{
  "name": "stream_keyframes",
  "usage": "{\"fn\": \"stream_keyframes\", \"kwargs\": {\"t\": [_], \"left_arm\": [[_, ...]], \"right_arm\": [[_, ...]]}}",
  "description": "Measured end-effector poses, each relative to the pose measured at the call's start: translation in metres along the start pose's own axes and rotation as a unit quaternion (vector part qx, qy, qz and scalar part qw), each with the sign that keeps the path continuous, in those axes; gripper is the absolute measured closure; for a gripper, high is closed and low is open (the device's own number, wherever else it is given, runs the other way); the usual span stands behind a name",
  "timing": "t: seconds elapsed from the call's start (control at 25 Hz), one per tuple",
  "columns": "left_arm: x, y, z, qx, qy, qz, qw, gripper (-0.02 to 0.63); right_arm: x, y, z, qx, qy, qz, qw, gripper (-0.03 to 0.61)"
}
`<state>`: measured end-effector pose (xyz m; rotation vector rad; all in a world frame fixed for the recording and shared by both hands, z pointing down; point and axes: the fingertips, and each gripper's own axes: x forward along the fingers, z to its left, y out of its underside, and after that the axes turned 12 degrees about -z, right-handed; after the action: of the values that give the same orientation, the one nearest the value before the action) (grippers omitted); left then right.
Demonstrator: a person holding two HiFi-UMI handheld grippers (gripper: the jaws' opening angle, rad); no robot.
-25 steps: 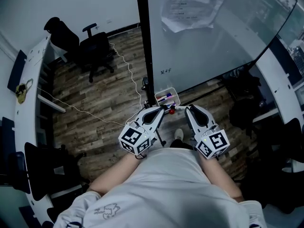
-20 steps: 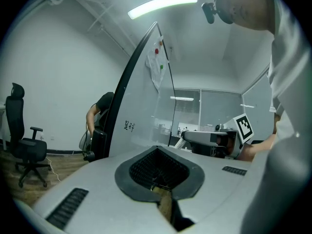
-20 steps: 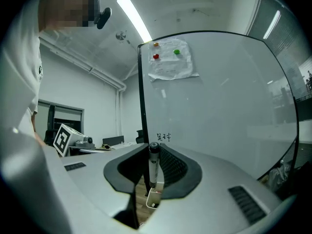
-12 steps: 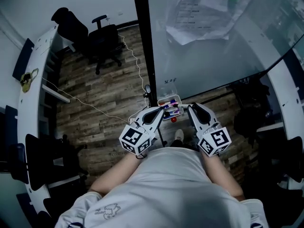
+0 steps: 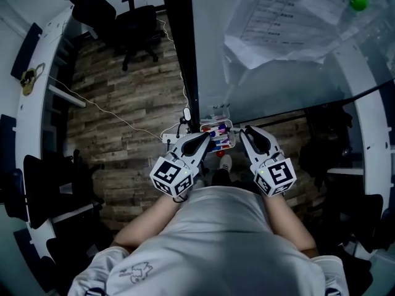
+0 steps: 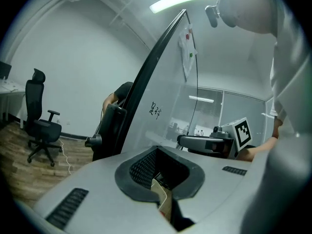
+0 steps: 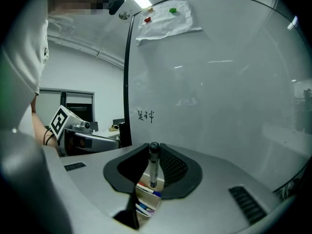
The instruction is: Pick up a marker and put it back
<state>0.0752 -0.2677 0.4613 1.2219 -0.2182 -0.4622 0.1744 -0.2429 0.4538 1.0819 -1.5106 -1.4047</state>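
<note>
A small white tray (image 5: 227, 127) holding several markers (image 5: 217, 134) hangs at the foot of the whiteboard (image 5: 278, 79). My right gripper (image 5: 244, 130) sits just right of it. In the right gripper view the jaws are shut on a grey-capped marker (image 7: 153, 164) that stands upright above the tray (image 7: 145, 199). My left gripper (image 5: 207, 137) is at the tray's left edge. Its jaws (image 6: 163, 191) are shut, and only a pale bit of the tray shows through the slit below them.
A black upright post (image 5: 180, 54) borders the board's left side. Papers (image 5: 290, 23) and a green magnet (image 5: 358, 2) are stuck high on the board. An office chair (image 5: 137, 22) and a white cable (image 5: 123, 119) are on the wooden floor to the left.
Board and tray have drawn closer and lower in the head view. Both grippers have closed in on the tray, which now lies between their tips.
</note>
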Motion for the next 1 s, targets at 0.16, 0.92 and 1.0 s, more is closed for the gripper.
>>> {"fn": "stream_keyframes", "kwargs": {"t": [0.16, 0.92, 1.0], "left_arm": [[0.004, 0.010, 0.004, 0.002, -0.017, 0.008, 0.9998, 0.609], [-0.042, 0.010, 0.061, -0.028, -0.123, -0.013, 0.9919, 0.609], [-0.046, 0.010, 0.062, -0.027, -0.130, -0.014, 0.9911, 0.609]], "right_arm": [[0.015, 0.020, -0.005, -0.006, -0.022, 0.039, 0.999, 0.505], [0.071, 0.083, 0.053, -0.133, -0.156, 0.154, 0.967, 0.503], [0.075, 0.085, 0.059, -0.130, -0.163, 0.154, 0.966, 0.503]]}}
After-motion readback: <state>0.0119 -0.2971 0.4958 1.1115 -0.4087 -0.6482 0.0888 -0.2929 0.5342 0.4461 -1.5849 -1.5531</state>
